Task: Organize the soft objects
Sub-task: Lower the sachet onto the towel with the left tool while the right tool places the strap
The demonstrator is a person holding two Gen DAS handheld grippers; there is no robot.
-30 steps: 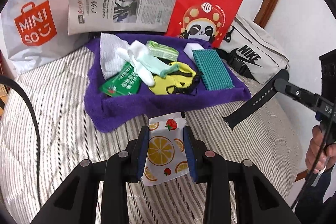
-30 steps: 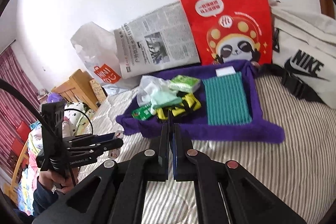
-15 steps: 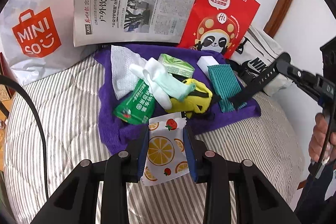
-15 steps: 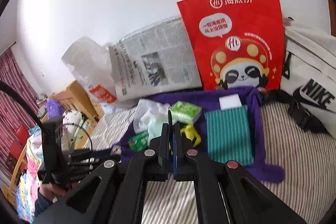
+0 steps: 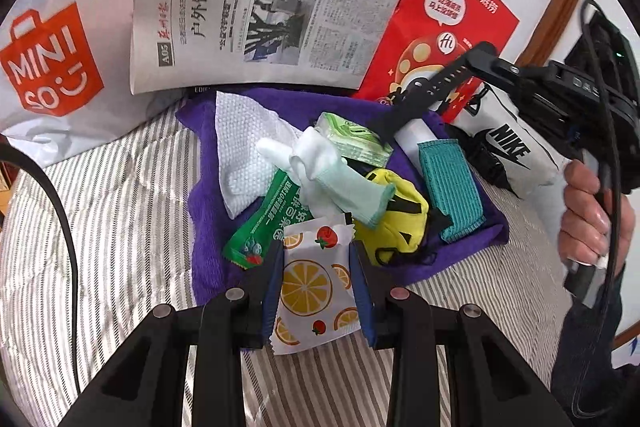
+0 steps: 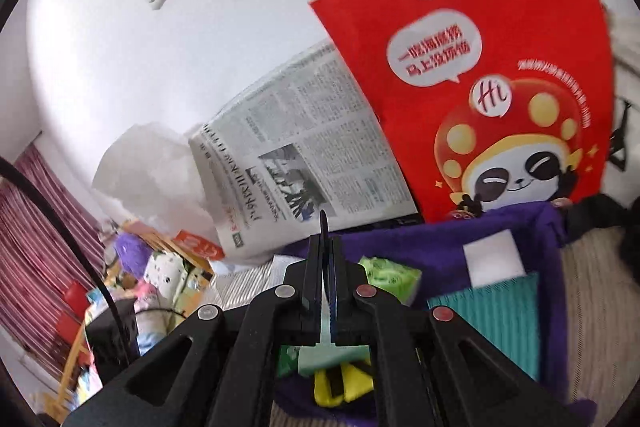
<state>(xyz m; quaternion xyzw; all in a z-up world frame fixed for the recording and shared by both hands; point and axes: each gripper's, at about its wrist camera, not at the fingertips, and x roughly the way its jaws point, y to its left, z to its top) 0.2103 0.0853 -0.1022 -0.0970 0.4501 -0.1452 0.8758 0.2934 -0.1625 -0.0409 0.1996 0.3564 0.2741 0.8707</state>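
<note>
Fruit-print pkt (image 5: pixel 316 283) pinched betw left claw (image 5: pixel 317 281) pads.

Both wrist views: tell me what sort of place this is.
Most likely a bedroom at home. The work surface looks like a bed with a striped quilted cover, a red-striped curtain hangs at one side, and shopping bags such as the MINISO bag lean against the wall.

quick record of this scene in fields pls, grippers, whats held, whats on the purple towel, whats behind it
left gripper: shut on lemon-print packet
right gripper: shut, empty, above the towel pile
surface: striped bedding
purple towel: holds white cloth, mint glove, green sachet, green tissue pack, yellow item, teal pad
backdrop: Miniso bag, newspaper, red panda bag, Nike bag
</note>
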